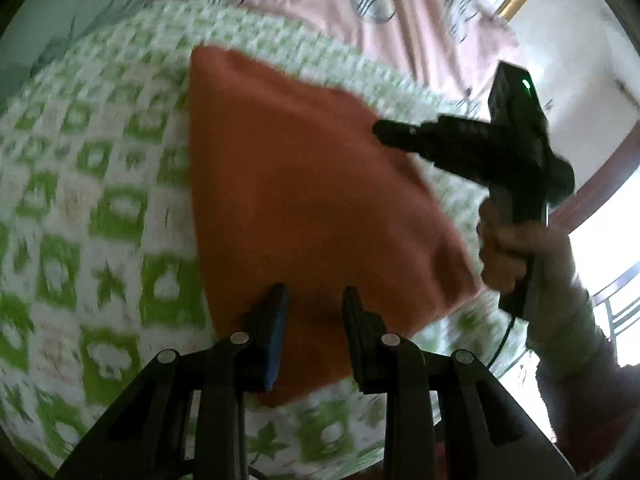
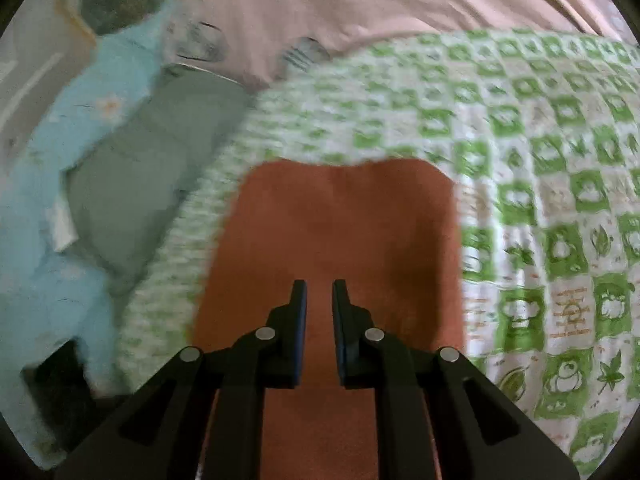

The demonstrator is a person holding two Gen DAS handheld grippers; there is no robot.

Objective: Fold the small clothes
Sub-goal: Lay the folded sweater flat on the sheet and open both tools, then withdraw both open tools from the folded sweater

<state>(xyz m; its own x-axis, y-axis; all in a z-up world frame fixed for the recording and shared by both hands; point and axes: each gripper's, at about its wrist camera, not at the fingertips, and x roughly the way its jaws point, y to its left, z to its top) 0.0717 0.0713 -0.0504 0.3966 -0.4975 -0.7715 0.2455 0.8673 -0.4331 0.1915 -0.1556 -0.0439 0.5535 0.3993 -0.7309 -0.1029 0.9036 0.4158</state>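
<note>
An orange cloth (image 1: 300,180) (image 2: 340,220) lies flat on a green-and-white checked blanket (image 1: 100,200) (image 2: 540,160). My left gripper (image 1: 316,308) hovers over the cloth's near end, fingers apart with nothing pinched between them. In the left wrist view, my right gripper (image 1: 378,130), held by a hand (image 1: 504,248), touches its tip to the cloth's far right edge. Seen from its own camera, the right gripper (image 2: 320,292) stands over the middle of the cloth. Its jaws are almost together and I see no fabric caught between them.
A pink printed sheet (image 1: 320,8) (image 2: 320,12) lies beyond the blanket. A light blue garment (image 2: 92,92) and a grey-green one (image 2: 152,168) sit off the blanket's left edge. Both views are motion-blurred.
</note>
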